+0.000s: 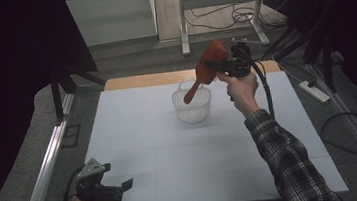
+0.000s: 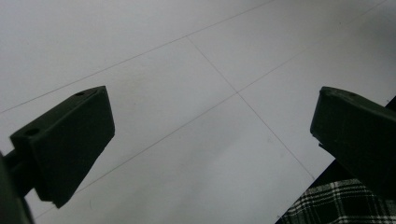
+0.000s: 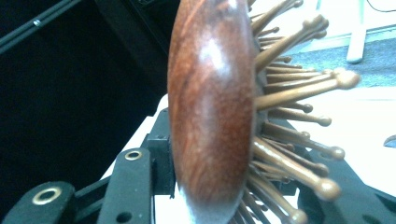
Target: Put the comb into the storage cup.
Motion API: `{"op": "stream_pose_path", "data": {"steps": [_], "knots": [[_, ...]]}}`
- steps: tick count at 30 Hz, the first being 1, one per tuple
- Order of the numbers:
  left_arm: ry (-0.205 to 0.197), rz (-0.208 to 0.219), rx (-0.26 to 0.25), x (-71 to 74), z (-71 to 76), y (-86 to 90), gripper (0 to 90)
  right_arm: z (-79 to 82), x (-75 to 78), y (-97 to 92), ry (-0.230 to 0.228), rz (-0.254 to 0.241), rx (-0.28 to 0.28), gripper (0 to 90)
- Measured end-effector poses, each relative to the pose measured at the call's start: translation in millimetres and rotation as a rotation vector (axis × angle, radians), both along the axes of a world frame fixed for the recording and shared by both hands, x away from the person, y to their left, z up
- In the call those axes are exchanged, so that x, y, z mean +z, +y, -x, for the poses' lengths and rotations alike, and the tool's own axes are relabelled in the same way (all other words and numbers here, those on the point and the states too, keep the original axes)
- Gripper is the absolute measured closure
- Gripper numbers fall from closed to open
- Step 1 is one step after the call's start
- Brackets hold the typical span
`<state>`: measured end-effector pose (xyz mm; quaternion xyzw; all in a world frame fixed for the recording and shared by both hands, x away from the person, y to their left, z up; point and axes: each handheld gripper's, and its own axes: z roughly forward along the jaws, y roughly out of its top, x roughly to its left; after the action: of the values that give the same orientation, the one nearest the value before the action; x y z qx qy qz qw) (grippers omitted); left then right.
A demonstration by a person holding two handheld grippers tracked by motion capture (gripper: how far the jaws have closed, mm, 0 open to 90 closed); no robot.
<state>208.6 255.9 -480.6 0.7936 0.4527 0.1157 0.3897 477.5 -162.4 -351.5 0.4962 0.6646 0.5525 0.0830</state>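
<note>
A brown wooden hairbrush point(image 1: 206, 67) with wooden bristles hangs tilted above a white mesh basket point(image 1: 192, 105), handle pointing down into it. My right gripper point(image 1: 224, 64) is shut on the brush head, raised over the far middle of the white table. In the right gripper view the brush point(image 3: 210, 107) stands close up between the black jaws, bristles to the right. My left gripper point(image 1: 125, 185) rests near the table's front left corner, a hand behind it. In the left gripper view it point(image 2: 210, 130) stands open over bare tabletop with nothing between its jaws.
The white tabletop point(image 1: 172, 156) has a wooden strip along its far edge. A metal rail point(image 1: 47, 164) runs along the left side. Cables and a power strip point(image 1: 315, 91) lie on the floor at right. A plaid sleeve point(image 1: 288, 159) crosses the right of the table.
</note>
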Motion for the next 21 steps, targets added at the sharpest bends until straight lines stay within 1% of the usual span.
{"op": "stream_pose_path", "data": {"steps": [7, 12, 21], "knots": [[0.006, 0.004, 0.004, -0.3, -0.6, 1.1, 0.0, -0.4, -7.5, 7.8, -0.003, 0.029, -0.003, 54.1], [0.009, 0.003, 0.005, -0.4, -0.7, 0.8, 0.0, -0.3, -16.6, 14.6, -0.003, 0.054, -0.002, 54.1], [0.015, 0.019, 0.014, -0.8, -1.3, 2.4, 0.0, -0.7, -27.7, 19.8, 0.005, 0.077, -0.006, 54.0]]}}
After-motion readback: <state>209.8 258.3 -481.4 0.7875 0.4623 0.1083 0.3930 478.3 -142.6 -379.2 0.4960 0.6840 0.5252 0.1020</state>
